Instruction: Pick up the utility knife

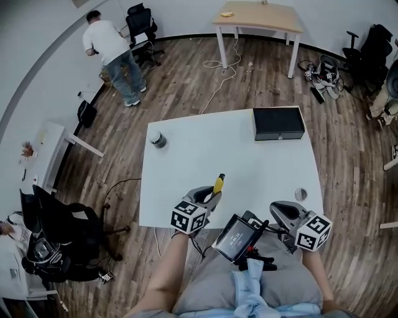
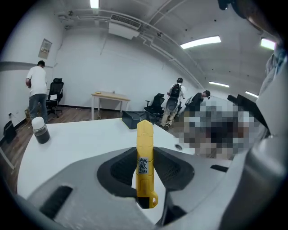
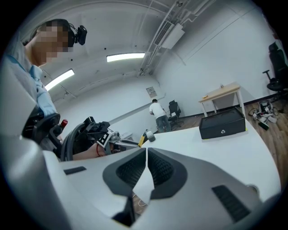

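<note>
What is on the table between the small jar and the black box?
Nothing: the head view shows bare table between the jar and the black box.

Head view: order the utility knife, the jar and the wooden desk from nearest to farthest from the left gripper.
1. utility knife, in the left gripper itself.
2. jar, far left of the white table.
3. wooden desk, across the room by the wall.

Knife (image 2: 145, 155) held off the table (image 1: 249, 161)!
It's a slim yellow knife with a small label on its body, pinched upright between the left gripper's (image 2: 145, 152) jaws, its far end poking well past them.
</note>
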Demonstrator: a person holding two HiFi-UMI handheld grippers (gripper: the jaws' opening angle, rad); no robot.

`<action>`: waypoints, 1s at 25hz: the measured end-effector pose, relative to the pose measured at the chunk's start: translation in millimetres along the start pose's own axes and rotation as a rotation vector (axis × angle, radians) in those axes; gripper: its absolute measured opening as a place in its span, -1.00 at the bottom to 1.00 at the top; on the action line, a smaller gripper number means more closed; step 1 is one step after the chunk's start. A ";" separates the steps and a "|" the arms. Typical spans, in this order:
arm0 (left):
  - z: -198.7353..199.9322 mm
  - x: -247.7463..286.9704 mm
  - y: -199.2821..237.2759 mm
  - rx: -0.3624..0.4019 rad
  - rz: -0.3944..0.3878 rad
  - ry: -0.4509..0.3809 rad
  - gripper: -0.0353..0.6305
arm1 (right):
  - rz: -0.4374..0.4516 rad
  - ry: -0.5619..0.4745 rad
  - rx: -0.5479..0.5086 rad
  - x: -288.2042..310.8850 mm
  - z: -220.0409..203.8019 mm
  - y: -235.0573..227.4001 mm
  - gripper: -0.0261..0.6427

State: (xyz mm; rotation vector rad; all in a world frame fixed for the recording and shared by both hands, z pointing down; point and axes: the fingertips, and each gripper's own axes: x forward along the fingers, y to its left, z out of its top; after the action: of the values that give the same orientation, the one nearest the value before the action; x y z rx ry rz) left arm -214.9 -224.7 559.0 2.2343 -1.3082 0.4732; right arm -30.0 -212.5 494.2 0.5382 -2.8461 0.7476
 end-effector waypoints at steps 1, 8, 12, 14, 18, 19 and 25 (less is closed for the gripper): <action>4.2 -3.7 -3.4 0.003 -0.001 -0.012 -0.52 | 0.001 -0.001 -0.002 -0.1 0.8 0.3 -0.84; 29.4 -33.1 -26.8 0.000 -0.013 -0.103 -0.52 | 0.015 0.000 -0.011 2.2 3.5 4.6 -0.84; 37.8 -50.9 -36.8 -0.012 -0.010 -0.151 -0.52 | 0.019 0.000 -0.012 2.2 2.8 6.9 -0.84; 40.4 -58.8 -40.9 -0.015 -0.009 -0.171 -0.52 | 0.020 0.000 -0.013 2.9 2.3 8.0 -0.84; 42.4 -70.4 -46.3 -0.025 -0.010 -0.200 -0.52 | 0.026 -0.002 -0.011 6.0 0.4 10.8 -0.84; 42.5 -72.8 -47.1 -0.029 -0.010 -0.207 -0.52 | 0.029 -0.001 -0.010 7.5 -0.6 11.9 -0.84; 46.8 -81.3 -56.0 -0.019 -0.021 -0.235 -0.52 | 0.050 0.006 -0.020 14.9 0.1 20.6 -0.84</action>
State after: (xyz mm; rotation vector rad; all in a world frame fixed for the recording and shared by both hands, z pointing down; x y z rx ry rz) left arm -202.4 -171.8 464.2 2.3402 -1.3951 0.1926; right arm -51.6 -200.4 488.4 0.4629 -2.8678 0.7271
